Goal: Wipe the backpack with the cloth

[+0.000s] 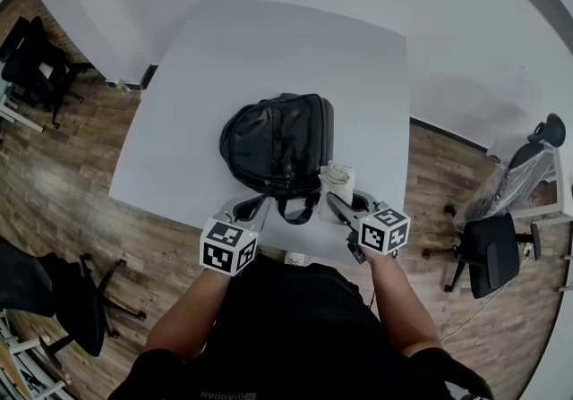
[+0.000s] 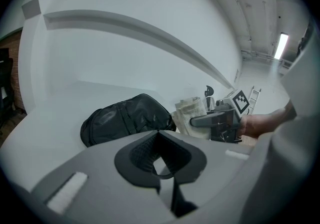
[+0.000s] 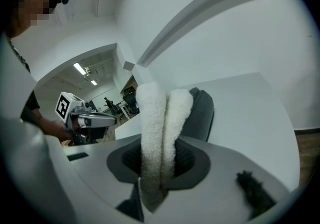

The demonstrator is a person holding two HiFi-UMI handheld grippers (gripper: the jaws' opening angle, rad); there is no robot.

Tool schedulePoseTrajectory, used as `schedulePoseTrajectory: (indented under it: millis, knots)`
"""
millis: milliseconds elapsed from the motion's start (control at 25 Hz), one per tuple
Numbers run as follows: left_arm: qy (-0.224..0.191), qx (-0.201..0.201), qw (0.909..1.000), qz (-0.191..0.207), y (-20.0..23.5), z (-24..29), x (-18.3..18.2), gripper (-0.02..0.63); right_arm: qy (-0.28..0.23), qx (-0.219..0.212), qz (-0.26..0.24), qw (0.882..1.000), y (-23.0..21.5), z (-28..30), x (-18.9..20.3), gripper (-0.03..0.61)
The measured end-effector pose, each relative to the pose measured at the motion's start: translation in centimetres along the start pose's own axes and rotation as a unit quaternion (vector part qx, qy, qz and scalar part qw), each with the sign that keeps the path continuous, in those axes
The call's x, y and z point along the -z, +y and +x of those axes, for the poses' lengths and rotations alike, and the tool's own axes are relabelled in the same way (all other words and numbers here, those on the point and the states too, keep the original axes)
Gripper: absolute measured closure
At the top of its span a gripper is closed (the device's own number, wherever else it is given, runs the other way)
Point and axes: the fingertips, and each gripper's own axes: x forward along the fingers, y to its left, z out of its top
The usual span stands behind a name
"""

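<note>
A black backpack [image 1: 279, 143] lies on its side in the middle of the white table [image 1: 269, 49]. My right gripper [image 1: 333, 199] is shut on a folded white cloth [image 1: 337, 176] that stands up just right of the backpack's lower end. In the right gripper view the fluffy cloth [image 3: 157, 128] rises out of the jaws [image 3: 155, 168], with the backpack [image 3: 201, 113] right behind it. My left gripper [image 1: 246, 208] hovers at the table's near edge by the backpack's straps. Its jaws [image 2: 160, 160] are shut with nothing between them, the backpack [image 2: 125, 118] a short way ahead.
The table stands on a wooden floor [image 1: 72, 148] against a white wall. Black office chairs stand at the far left [image 1: 31, 58], the near left [image 1: 54, 295] and the right [image 1: 492, 251]. The backpack's carry loop [image 1: 297, 208] hangs toward the near table edge.
</note>
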Motion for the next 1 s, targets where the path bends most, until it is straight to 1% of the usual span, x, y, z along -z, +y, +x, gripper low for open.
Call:
schedulePoseTrajectory:
  millis: [360, 600, 800, 1000]
  knots:
    - [0.015, -0.006, 0.9994, 0.031, -1.4, 1.4, -1.0, 0.607, -0.019, -0.007, 0.011, 1.0, -1.7, -1.1, -0.1, 0.486]
    - [0.018, -0.007, 0.999, 0.039, -2.3, 2.8, -1.8, 0.607, -0.029, -0.005, 0.008, 1.0, -3.8, -1.0, -1.2, 0.486]
    - [0.018, -0.009, 0.9988, 0.044, -2.3, 3.8, -2.7, 0.607, -0.033, 0.031, -0.027, 0.999, -7.5, -0.2, -3.8, 0.486]
    - [0.019, -0.009, 0.9994, 0.029, -2.1, 4.0, -3.0, 0.607, -0.034, 0.074, -0.079, 0.994, -11.7, 2.1, -6.8, 0.486]
